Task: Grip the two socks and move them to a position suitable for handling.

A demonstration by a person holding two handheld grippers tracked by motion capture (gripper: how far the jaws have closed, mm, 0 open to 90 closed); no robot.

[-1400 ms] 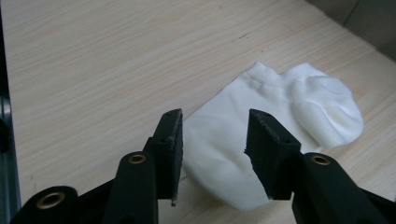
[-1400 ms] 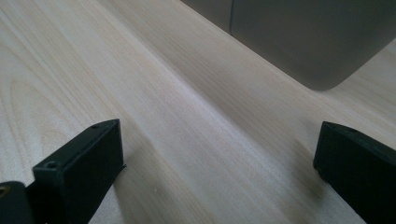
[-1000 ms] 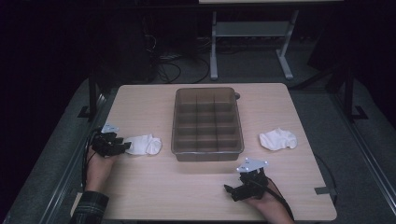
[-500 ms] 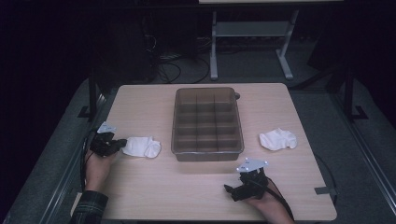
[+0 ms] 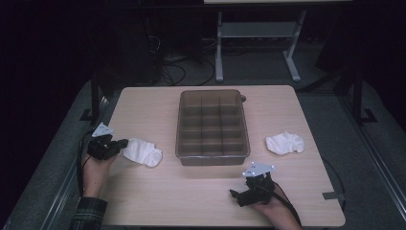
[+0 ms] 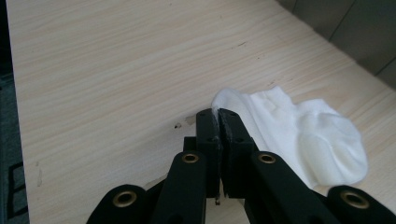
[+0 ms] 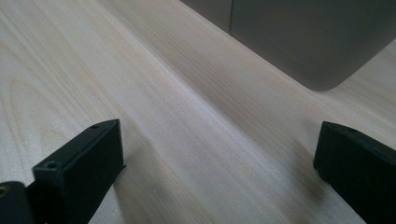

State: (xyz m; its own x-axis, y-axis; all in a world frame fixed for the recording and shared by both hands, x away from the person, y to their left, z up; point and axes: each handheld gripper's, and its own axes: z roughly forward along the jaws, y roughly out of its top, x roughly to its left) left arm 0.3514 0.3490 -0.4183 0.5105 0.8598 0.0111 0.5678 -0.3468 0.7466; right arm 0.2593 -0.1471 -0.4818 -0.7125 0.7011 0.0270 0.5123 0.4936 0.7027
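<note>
**Left tongs pinching sock edge, right tongs idle**

I see a pale wood-grain worktop [image 5: 158, 110], bare and matte, in a dark room; grey carpet around, a metal stand [image 5: 258, 43] and cables at 12 o'clock. Divided brown bin [image 5: 212, 125] sits mid-worktop. Left tongs [image 6: 218, 116] pressed together on the edge of the white sock [image 6: 308, 135] at 9 o'clock. Second sock [image 5: 285, 142] at 3 o'clock, well apart. Right tongs [image 7: 215, 154] spread over bare wood at 5 o'clock, near the bin's corner.

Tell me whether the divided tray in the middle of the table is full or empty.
Empty. In the high view, every compartment of the translucent brown plastic divided tray shows only its bare floor; both white socks lie outside it on the light wooden table.
</note>
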